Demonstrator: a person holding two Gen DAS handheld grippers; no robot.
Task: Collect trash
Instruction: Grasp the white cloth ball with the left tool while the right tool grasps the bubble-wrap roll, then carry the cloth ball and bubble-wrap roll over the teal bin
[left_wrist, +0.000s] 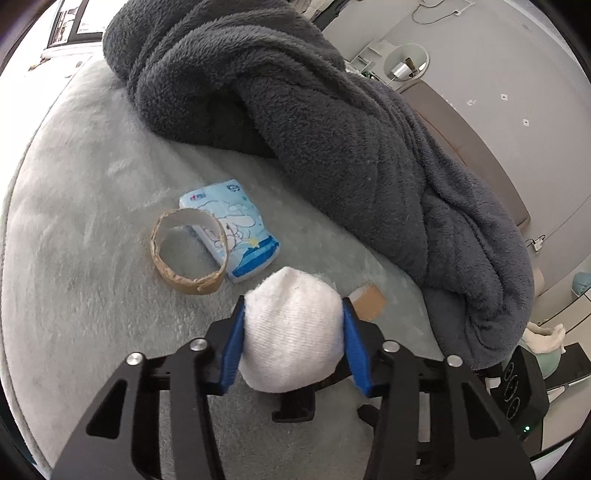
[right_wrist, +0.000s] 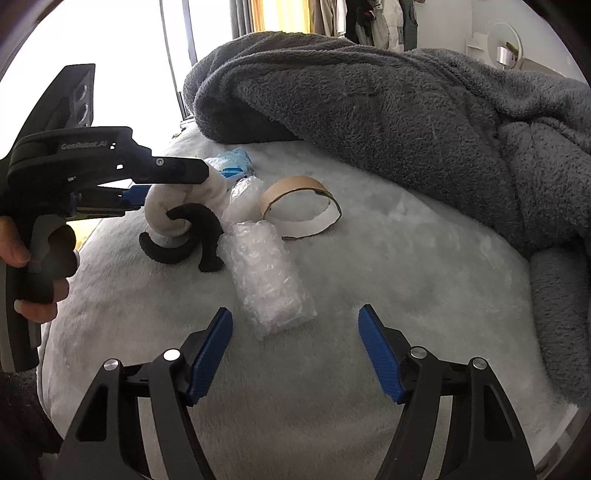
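Currently my left tool (left_wrist: 293, 325) grips the rolled white-and-black sock (left_wrist: 291, 332) for removal; right tool (right_wrist: 295, 332), jaws spread, approaches the crumpled clear bubble-wrap bundle (right_wrist: 267, 280).

Your left gripper (right_wrist: 192, 177) hides half the tissue pack (right_wrist: 231, 164) (print unreadable). The grey blanket (right_wrist: 406, 110) runs off-frame.

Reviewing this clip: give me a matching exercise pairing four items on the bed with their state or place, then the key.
Things:
1. white sock ball
2. cardboard tape ring
3. bubble wrap roll
4. right gripper

States:
A. open, holding nothing
B. leaning on the blue tissue pack
C. clamped in the left gripper
D. lying just ahead of the open fingers

Pairs: 1-C, 2-B, 3-D, 4-A
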